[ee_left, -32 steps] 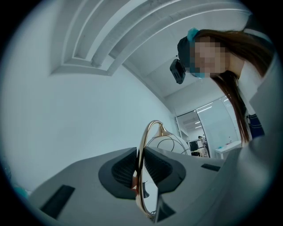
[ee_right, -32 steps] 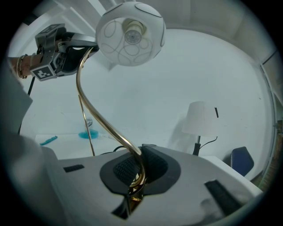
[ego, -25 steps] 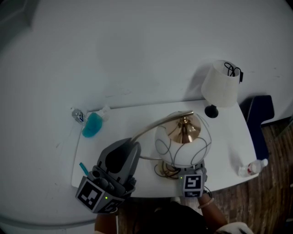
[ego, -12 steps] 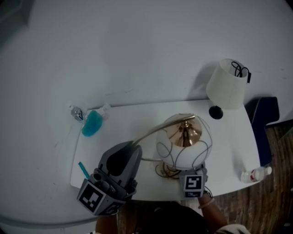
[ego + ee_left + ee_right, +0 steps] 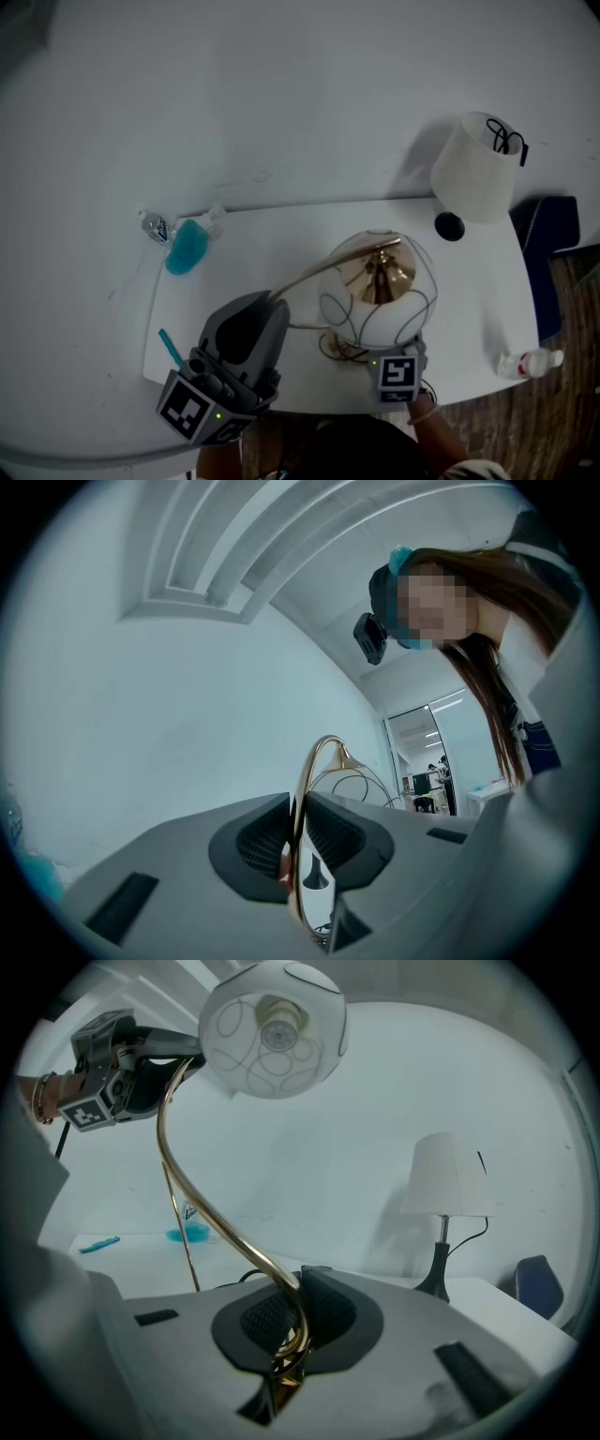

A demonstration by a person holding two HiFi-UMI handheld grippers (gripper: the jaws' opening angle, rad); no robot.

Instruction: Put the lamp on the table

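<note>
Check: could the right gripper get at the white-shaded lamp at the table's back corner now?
Probably not: the right gripper is shut on the stem of the gold lamp, so it isn't free, and that lamp's globe stands between it and the white-shaded lamp.

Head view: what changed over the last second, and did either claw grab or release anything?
Very little. The lamp sits a touch lower in the picture, nearer the front edge of the table, but the camera shifted too: the shaded lamp slid right. Nothing grabbed or released; left claw and right claw stay shut on the gold stem.
</note>
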